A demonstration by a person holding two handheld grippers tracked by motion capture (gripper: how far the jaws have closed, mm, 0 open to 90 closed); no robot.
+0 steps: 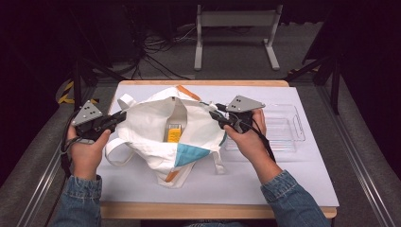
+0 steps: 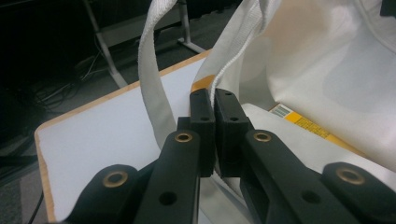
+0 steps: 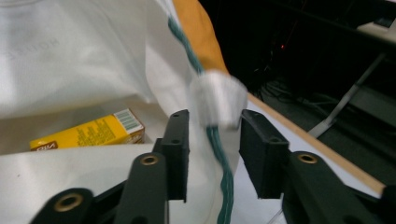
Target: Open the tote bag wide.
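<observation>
Currently holding open the white canvas tote bag on the worktop: left hand-held gripper pinches its rim, right hand-held gripper loose around the opposite edge. Next likely regrip, reach the yellow box inside.

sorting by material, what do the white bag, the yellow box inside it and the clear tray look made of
White cloth tote bag: woven fabric, probably canvas, matte; it creases and has webbing straps. Yellow printed box: likely thin cardboard, sharp edges, barcode. Clear rectangular tray: seemingly glossy transparent plastic.
</observation>
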